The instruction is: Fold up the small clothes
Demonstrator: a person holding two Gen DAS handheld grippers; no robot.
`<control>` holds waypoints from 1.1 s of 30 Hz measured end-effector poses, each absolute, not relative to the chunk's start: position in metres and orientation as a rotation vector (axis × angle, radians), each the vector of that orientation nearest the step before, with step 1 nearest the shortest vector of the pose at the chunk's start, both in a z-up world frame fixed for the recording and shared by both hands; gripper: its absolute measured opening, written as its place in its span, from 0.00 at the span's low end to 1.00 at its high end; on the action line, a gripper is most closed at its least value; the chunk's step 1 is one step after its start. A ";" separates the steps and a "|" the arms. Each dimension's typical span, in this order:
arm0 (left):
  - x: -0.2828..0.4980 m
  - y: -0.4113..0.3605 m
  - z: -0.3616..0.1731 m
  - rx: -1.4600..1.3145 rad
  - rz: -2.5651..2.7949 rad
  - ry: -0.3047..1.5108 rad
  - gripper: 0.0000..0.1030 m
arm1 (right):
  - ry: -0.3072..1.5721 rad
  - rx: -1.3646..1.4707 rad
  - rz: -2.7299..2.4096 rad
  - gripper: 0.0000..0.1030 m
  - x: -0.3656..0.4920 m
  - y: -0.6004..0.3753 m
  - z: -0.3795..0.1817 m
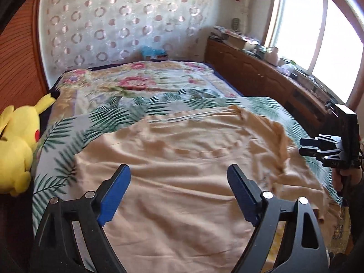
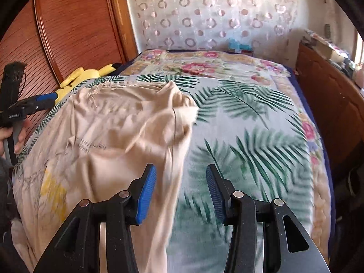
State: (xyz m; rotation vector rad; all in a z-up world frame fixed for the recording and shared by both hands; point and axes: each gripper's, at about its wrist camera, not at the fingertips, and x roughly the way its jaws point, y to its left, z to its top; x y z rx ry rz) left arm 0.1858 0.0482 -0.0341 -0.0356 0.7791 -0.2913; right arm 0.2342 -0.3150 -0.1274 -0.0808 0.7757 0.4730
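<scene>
we see a beige shirt (image 1: 186, 159) lying rumpled over the middle and lower part of the left wrist frame, on a palm-leaf blanket (image 1: 127, 109) covering the bed. our left gripper (image 1: 178, 177) hangs above the shirt, its blue-padded tongs spread wide with nothing between them. our right gripper (image 2: 181, 178) hangs at the lower centre of its own frame over the shirt's right edge, tongs likewise spread and holding nothing. in the right wrist view the shirt (image 2: 109, 136) fills the left half, one bunched corner standing up near the centre. a yellow plush toy (image 1: 16, 145) lies at the left edge.
</scene>
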 end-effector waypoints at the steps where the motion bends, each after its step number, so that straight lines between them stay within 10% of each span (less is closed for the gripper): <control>1: 0.189 0.055 -0.038 -0.036 -0.273 0.788 0.85 | 0.786 -0.089 0.478 0.46 0.244 -0.309 -0.130; 11: 0.223 0.106 -0.086 -0.072 -0.155 0.884 0.85 | 0.817 -0.149 0.516 0.46 0.301 -0.282 -0.142; 14: 0.224 0.106 -0.087 -0.058 -0.151 0.879 0.85 | 0.804 -0.146 0.547 0.12 0.306 -0.281 -0.145; 16: 0.224 0.104 -0.088 -0.047 -0.151 0.883 0.85 | 0.784 -0.136 0.539 0.09 0.310 -0.287 -0.144; 33: 0.226 0.091 -0.093 0.048 -0.130 0.925 1.00 | 0.773 -0.148 0.482 0.15 0.319 -0.297 -0.153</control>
